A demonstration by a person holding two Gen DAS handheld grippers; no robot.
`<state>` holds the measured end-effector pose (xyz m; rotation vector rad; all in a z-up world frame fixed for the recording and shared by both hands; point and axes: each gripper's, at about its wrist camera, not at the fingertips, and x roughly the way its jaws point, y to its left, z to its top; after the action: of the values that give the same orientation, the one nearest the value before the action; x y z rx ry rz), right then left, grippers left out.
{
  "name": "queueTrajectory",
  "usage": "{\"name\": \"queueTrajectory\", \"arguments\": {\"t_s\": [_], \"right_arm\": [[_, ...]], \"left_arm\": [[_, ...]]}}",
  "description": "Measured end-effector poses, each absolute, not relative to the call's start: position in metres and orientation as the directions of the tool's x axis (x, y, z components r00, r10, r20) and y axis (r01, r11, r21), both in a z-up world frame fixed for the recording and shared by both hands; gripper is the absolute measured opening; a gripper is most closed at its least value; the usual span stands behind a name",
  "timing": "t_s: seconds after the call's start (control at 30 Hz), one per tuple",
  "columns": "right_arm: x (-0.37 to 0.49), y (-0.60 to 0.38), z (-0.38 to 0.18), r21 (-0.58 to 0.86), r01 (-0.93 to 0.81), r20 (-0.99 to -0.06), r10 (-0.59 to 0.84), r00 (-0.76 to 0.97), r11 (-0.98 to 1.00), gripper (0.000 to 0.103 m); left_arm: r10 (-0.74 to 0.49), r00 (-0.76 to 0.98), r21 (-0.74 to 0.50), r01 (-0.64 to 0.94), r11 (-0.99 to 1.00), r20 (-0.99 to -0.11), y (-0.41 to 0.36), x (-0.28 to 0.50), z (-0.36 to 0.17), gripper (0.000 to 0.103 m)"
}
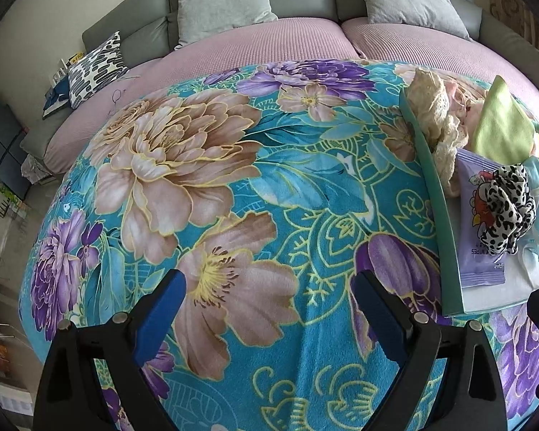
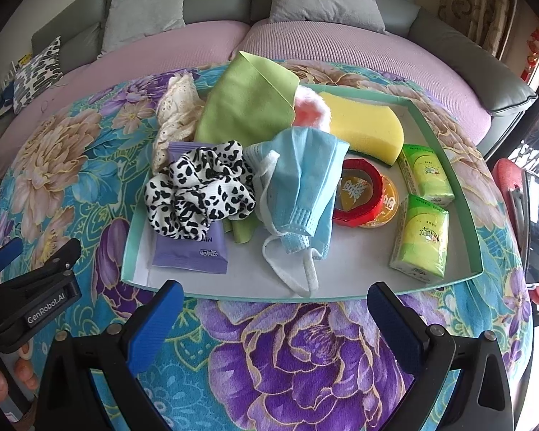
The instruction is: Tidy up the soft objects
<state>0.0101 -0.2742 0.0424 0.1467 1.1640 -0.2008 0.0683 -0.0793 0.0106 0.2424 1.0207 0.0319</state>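
A shallow teal-rimmed tray (image 2: 445,151) lies on a floral blanket (image 2: 305,352). It holds a leopard scrunchie (image 2: 197,190) on a purple wipes pack (image 2: 194,251), a blue face mask (image 2: 302,186), a green cloth (image 2: 248,107), a cream lace piece (image 2: 176,115), a pink fluffy item (image 2: 312,107), a yellow sponge (image 2: 366,129), a red ring (image 2: 363,197) and two green tissue packs (image 2: 420,237). My right gripper (image 2: 273,316) is open and empty just before the tray's front rim. My left gripper (image 1: 266,305) is open and empty over bare blanket (image 1: 197,179), left of the tray (image 1: 431,165).
A pink-covered sofa (image 1: 269,39) with grey cushions (image 1: 222,3) runs behind. A patterned pillow (image 1: 97,68) lies at the far left. A red disc and a phone (image 2: 531,230) sit right of the tray. The left gripper's body (image 2: 32,287) shows in the right view.
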Motion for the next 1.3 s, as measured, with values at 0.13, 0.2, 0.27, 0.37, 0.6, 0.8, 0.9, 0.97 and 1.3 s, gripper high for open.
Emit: {"name": "queueTrajectory", "arguments": {"t_s": [0.13,0.2,0.27,0.37,0.6,0.8,0.9,0.97,1.3], "right_arm": [[0.01,-0.275,0.042,0.003,0.236,-0.921,-0.089,0.379,0.972,0.103],[0.011,-0.275,0.042,0.0,0.235,-0.92,-0.092,0.38,0.972,0.103],[0.011,-0.275,0.042,0.001,0.234,-0.92,-0.091,0.382,0.972,0.103],[0.012,-0.274,0.041,-0.005,0.231,-0.92,-0.095,0.381,0.973,0.103],[0.012,-0.276,0.039,-0.008,0.24,-0.92,-0.101,0.38,0.971,0.103],[0.012,-0.277,0.038,-0.009,0.245,-0.92,-0.104,0.377,0.97,0.103],[0.013,-0.279,0.036,-0.008,0.245,-0.921,-0.103,0.375,0.969,0.103],[0.013,-0.28,0.036,-0.009,0.246,-0.921,-0.104,0.376,0.969,0.103],[0.015,-0.286,0.033,-0.009,0.259,-0.921,-0.109,0.375,0.966,0.103]], "left_arm": [[0.141,0.524,0.22,0.092,0.971,-0.84,-0.08,0.07,0.009,0.095],[0.142,0.524,0.222,0.093,0.971,-0.84,-0.081,0.07,0.009,0.095],[0.142,0.523,0.224,0.097,0.97,-0.841,-0.081,0.071,0.008,0.095],[0.142,0.522,0.227,0.102,0.969,-0.841,-0.082,0.071,0.007,0.095],[0.146,0.515,0.231,0.104,0.967,-0.845,-0.082,0.072,0.004,0.095],[0.146,0.508,0.231,0.108,0.967,-0.849,-0.082,0.072,0.002,0.095],[0.148,0.505,0.233,0.11,0.966,-0.85,-0.082,0.073,0.001,0.095],[0.146,0.505,0.232,0.111,0.966,-0.85,-0.083,0.072,0.001,0.095],[0.146,0.519,0.228,0.098,0.969,-0.842,-0.082,0.072,0.003,0.095]]}}
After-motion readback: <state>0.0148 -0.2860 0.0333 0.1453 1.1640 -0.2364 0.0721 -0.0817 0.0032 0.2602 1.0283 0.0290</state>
